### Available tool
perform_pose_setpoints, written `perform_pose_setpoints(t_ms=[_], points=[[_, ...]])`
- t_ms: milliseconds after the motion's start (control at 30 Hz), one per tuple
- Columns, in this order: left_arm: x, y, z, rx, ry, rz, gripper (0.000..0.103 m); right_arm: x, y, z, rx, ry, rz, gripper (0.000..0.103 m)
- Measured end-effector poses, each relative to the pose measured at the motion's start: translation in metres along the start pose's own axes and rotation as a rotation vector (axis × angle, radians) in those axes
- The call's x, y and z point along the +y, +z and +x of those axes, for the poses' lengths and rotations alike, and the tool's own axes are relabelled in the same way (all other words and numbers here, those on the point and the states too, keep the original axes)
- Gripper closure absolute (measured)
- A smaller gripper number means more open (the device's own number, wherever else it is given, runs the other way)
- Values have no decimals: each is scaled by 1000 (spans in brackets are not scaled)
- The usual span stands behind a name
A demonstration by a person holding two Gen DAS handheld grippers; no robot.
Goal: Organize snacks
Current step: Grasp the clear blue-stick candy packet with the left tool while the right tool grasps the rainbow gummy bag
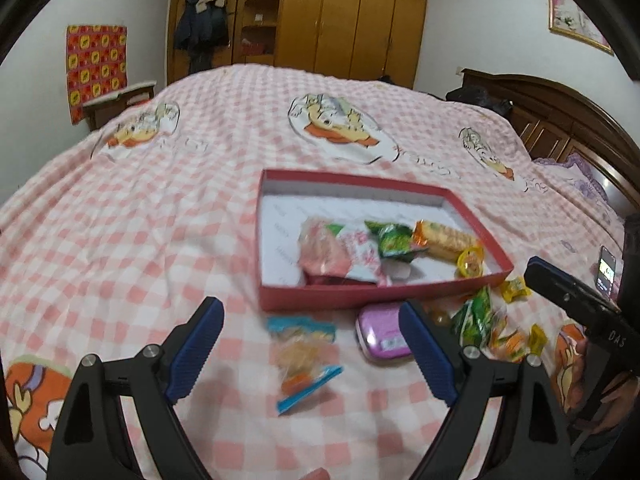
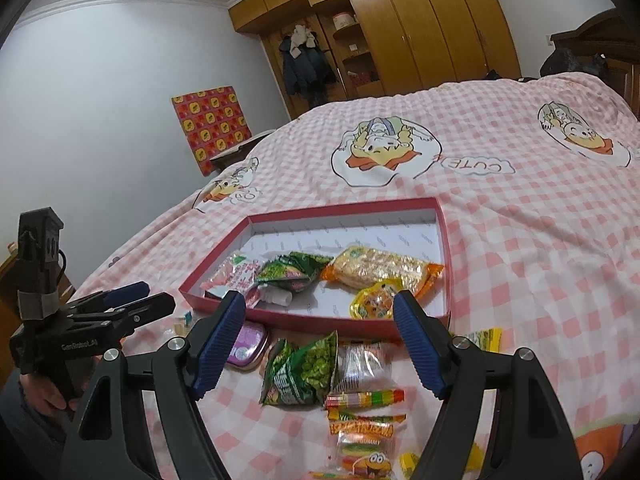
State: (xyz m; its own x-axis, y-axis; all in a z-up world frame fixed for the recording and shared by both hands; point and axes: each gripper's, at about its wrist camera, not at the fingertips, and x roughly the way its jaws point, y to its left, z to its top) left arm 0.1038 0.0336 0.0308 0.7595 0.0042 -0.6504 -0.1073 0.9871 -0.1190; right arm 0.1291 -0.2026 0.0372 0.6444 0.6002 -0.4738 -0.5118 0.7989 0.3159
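While both tongs are hanging spread and empty, I am judging the blue-edged snack bag (image 1: pixel 303 360), lying lengthwise between my left tongs (image 1: pixel 310 354), nearest.

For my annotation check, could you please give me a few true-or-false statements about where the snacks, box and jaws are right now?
1. The shallow red cardboard box holds several snacks. True.
2. The pink metal tin lies inside the box. False: it lies on the bedspread beside it.
3. The left gripper is shut on the blue-edged clear snack packet. False: jaws open, packet lying between them.
4. The right gripper is open. True.
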Motion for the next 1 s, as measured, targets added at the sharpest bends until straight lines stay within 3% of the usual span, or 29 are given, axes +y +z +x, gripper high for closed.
perform_pose_setpoints(t_ms=[133,267,333,400,467,600,700,867,1000], points=[[9,-9,6,53,14,-32,11,-2,-8,-1,24,-16,5,25],[12,-19,17,113,15,-49,20,-8,-16,-5,68,-78,23,25],[12,-22,21,123,12,-54,33,-15,-23,-8,93,-100,45,25],[13,-24,22,131,5,-63,56,-20,-30,-13,114,-116,72,25],[16,-25,19,114,-7,-87,67,-24,-38,-19,125,-118,96,25],[17,-24,13,84,2,-88,71,-27,-49,-27,143,-128,122,25],[16,-25,10,67,5,-82,73,-21,-53,-26,173,-198,111,25],[11,-29,2,65,-13,-77,75,1,-54,-19,190,-254,6,26],[6,-33,-2,68,-19,-76,75,13,-54,-8,203,-239,-67,35]])
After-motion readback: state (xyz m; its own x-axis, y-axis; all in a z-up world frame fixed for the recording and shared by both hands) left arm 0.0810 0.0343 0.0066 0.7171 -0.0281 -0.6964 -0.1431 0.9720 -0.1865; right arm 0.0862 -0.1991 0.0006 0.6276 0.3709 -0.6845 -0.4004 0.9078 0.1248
